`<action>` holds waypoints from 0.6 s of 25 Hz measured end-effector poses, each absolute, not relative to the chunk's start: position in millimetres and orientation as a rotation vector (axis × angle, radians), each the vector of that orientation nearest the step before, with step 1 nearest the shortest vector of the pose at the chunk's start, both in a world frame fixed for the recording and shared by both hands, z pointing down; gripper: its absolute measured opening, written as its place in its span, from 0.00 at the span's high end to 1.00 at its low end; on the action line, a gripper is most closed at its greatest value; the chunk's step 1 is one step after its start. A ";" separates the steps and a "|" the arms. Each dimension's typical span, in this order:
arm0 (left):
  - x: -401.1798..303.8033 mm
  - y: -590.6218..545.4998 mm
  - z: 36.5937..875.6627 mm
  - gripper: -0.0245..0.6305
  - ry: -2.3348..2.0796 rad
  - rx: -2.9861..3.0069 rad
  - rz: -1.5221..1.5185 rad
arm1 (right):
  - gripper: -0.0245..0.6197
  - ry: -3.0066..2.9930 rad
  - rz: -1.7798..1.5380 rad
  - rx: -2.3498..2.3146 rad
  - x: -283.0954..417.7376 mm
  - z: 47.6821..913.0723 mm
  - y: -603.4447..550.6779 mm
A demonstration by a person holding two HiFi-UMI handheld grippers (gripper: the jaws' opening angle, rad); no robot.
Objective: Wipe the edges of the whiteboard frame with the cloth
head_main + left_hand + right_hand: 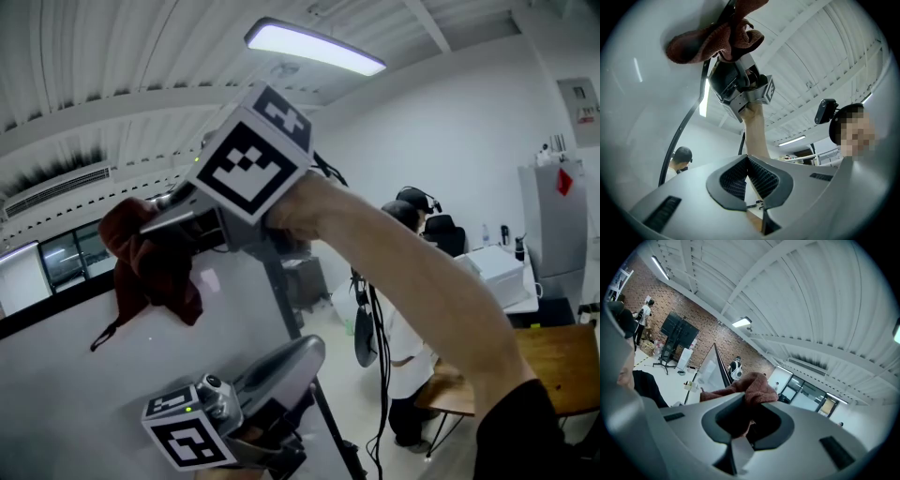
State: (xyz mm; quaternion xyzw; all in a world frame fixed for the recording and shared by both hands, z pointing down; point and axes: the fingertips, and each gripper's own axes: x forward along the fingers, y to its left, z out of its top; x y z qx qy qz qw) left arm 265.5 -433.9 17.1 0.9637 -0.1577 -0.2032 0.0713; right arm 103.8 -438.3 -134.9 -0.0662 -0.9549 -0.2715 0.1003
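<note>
The dark red cloth (pixel 155 272) hangs at the upper right corner of the whiteboard (pixel 84 394), and my right gripper (pixel 150 232) is shut on it. The board's black frame (pixel 286 309) runs down just under that gripper. In the right gripper view the cloth (pixel 754 387) bunches out of the right gripper (pixel 745 416), with the whiteboard (pixel 710 369) seen edge-on beyond. My left gripper (pixel 305 352) is lower, beside the frame's right edge, shut and empty. In the left gripper view, the left gripper (pixel 747 176) points up at the right gripper (pixel 736 54) and the cloth (pixel 712 40) on the frame (pixel 689 117).
A person wearing a headset (pixel 412 211) stands to the right of the board, next to a wooden table (pixel 553 361) and a white box (pixel 502 267). A ceiling lamp (pixel 314 47) is overhead. Other people (pixel 736 369) and a screen on a stand (pixel 675 329) are far off.
</note>
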 end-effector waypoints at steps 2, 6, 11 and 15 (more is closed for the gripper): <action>269.1 -442.6 19.9 0.98 -0.498 2.885 -0.609 | 0.86 -2.831 -0.809 -0.190 112.6 -135.7 -447.5; 271.4 -458.2 24.6 0.98 -0.547 2.856 -0.623 | 0.86 -2.858 -0.815 -0.187 124.3 -133.0 -464.6; 286.2 -471.0 23.1 0.98 -0.582 2.836 -0.599 | 0.86 -2.872 -0.824 -0.179 136.4 -139.7 -477.8; 292.3 -477.0 25.5 0.98 -0.593 2.822 -0.575 | 0.86 -2.888 -0.811 -0.166 146.0 -141.4 -486.9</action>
